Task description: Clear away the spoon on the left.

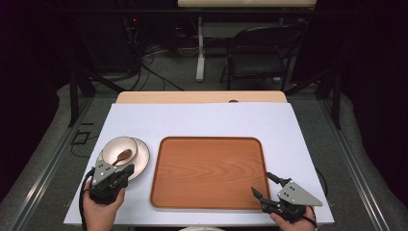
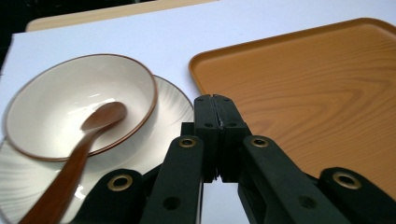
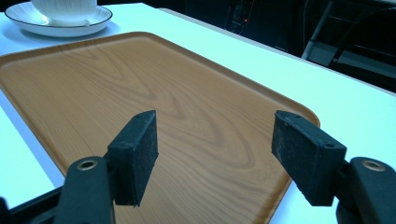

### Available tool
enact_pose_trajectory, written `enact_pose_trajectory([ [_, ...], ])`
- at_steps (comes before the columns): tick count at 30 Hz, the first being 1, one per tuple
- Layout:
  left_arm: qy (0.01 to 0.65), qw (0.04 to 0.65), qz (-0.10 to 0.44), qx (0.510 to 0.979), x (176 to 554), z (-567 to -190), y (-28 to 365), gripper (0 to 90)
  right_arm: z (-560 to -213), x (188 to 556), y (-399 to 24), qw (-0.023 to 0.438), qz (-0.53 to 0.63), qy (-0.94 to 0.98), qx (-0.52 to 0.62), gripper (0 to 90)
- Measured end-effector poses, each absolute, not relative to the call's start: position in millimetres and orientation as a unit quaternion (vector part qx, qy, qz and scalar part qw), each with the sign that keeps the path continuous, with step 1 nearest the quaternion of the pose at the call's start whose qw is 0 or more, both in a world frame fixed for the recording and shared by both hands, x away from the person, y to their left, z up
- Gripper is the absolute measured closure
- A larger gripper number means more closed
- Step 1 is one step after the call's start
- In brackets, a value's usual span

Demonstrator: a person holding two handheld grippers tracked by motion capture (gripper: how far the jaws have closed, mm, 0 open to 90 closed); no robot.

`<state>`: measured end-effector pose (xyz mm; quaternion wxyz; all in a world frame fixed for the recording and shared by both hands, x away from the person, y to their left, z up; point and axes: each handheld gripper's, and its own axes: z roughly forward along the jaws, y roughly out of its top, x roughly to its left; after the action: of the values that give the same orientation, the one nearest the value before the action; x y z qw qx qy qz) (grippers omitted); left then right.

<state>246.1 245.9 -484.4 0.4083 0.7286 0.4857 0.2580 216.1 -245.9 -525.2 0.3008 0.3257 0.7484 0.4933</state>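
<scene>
Left gripper (image 1: pixel 126 172) angled over the plate (image 1: pixel 142 159), jaws pressed together empty; right gripper (image 1: pixel 263 186) level, jaws wide apart

Laboratory recording setup: a dark room surrounding a white-covered desk (image 1: pixel 202 120), with floor cables (image 1: pixel 149 57), a folding chair (image 1: pixel 260 53) and metal framing (image 1: pixel 77 91) standing beyond.

A spoon (image 1: pixel 122 156) lies in a bowl (image 1: pixel 119 149) on a plate (image 1: pixel 141 161), left of the tray (image 1: pixel 208 172).
</scene>
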Motion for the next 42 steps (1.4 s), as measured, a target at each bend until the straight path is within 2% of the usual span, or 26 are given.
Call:
enact_pose_trajectory([
  [14, 0.497, 0.394, 0.264, 0.727, 232, -485, 264, 89.6, -526, 217, -247, 0.296, 0.493, 0.749, 0.329, 31.1],
  [34, 0.53, 0.38, 0.281, 0.704, 239, -497, 294, 88.5, -526, 218, -248, 0.295, 0.496, 0.746, 0.332, 31.2],
  [42, 0.541, 0.366, 0.309, 0.691, 250, -496, 313, 88.6, -526, 218, -248, 0.294, 0.495, 0.747, 0.331, 31.3],
])
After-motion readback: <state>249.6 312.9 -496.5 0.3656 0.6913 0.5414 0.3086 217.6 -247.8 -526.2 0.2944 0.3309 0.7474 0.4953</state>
